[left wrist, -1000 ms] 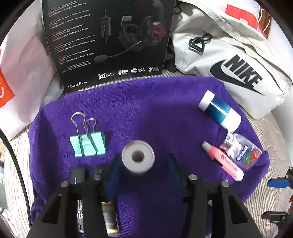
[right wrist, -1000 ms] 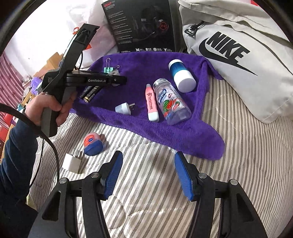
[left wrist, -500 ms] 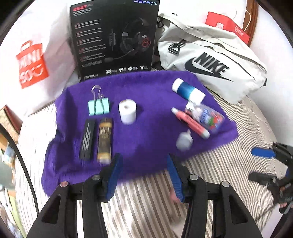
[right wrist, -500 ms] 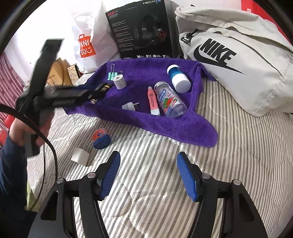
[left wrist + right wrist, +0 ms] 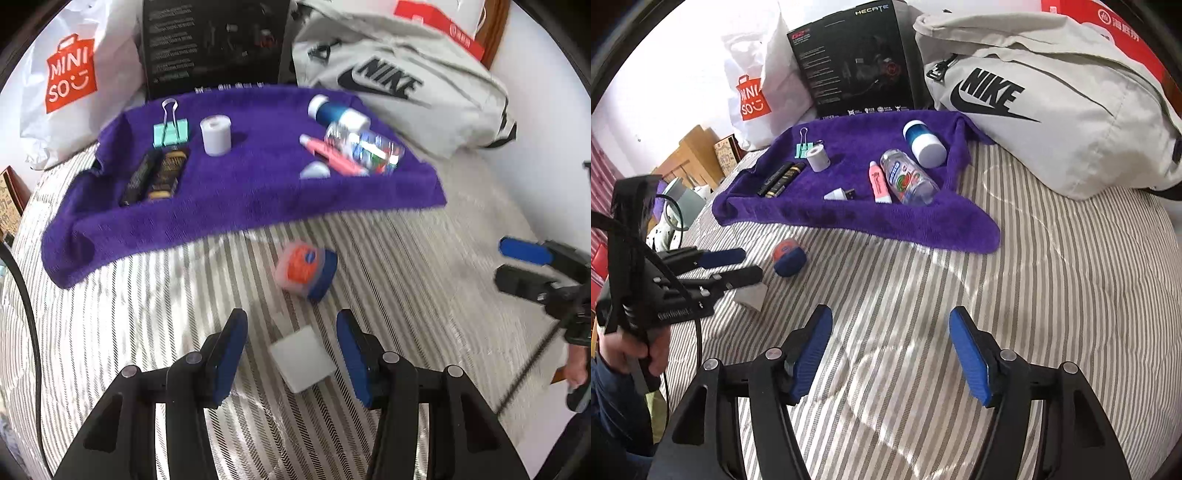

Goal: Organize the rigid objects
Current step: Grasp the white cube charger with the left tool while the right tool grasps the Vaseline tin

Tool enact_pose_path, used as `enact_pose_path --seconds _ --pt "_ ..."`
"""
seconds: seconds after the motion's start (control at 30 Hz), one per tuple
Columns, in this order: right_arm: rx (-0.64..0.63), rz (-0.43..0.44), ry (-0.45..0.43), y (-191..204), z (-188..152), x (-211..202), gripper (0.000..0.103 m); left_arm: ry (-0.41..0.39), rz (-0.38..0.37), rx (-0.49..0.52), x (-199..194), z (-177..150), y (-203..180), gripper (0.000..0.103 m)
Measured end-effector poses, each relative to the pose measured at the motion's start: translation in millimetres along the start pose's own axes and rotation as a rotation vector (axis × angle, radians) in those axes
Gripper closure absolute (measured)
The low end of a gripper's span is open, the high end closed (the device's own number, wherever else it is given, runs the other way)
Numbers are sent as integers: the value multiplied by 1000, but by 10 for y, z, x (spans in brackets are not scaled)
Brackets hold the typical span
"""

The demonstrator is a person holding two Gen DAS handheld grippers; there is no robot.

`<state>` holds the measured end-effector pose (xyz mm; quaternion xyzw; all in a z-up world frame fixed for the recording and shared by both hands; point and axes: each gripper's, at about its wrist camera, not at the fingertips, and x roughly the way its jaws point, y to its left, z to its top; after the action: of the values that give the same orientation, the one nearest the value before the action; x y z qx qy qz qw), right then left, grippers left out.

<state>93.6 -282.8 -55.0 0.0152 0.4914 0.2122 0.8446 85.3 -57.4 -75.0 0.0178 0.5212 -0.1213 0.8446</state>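
Observation:
My left gripper (image 5: 290, 349) is open over the striped bed, its blue pads on either side of a white charger cube (image 5: 302, 360), apart from it. An orange jar with a blue lid (image 5: 306, 271) lies just beyond. On the purple towel (image 5: 236, 192) lie a white tape roll (image 5: 216, 134), a green binder clip (image 5: 170, 130), two dark batteries (image 5: 155, 177), a pink tube (image 5: 330, 155), a clear bottle (image 5: 364, 147), a blue-and-white bottle (image 5: 338, 112) and a small white plug (image 5: 314, 170). My right gripper (image 5: 890, 350) is open and empty over bare bed. The left gripper also shows in the right wrist view (image 5: 738, 266).
A black headset box (image 5: 216, 40), a white Miniso bag (image 5: 70, 77) and a grey Nike bag (image 5: 399, 85) stand behind the towel. The right gripper shows at the right edge of the left wrist view (image 5: 524, 262). Striped bedding (image 5: 1052, 295) lies in front of the towel.
My left gripper let go of the white tape roll on the towel, drew back off the towel and came down around the white charger cube. The right gripper stayed open.

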Motion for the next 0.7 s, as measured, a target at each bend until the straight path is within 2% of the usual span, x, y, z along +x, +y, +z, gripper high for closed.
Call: enact_pose_path --seconds 0.27,0.5,0.6,0.67,0.7 --pt "-12 -1 9 78 -135 -34 37 -8 4 -24 -57 -144 158 54" --pt "-27 23 20 171 -150 29 36 -31 14 30 -40 -136 49 55" --pt "-42 26 31 224 -155 72 36 -39 29 52 -41 -139 31 66" --pt "-44 30 36 243 -156 91 36 -42 5 60 -54 -146 43 78" --pt "-43 29 40 246 -160 104 36 -42 -3 59 -56 -144 52 78"
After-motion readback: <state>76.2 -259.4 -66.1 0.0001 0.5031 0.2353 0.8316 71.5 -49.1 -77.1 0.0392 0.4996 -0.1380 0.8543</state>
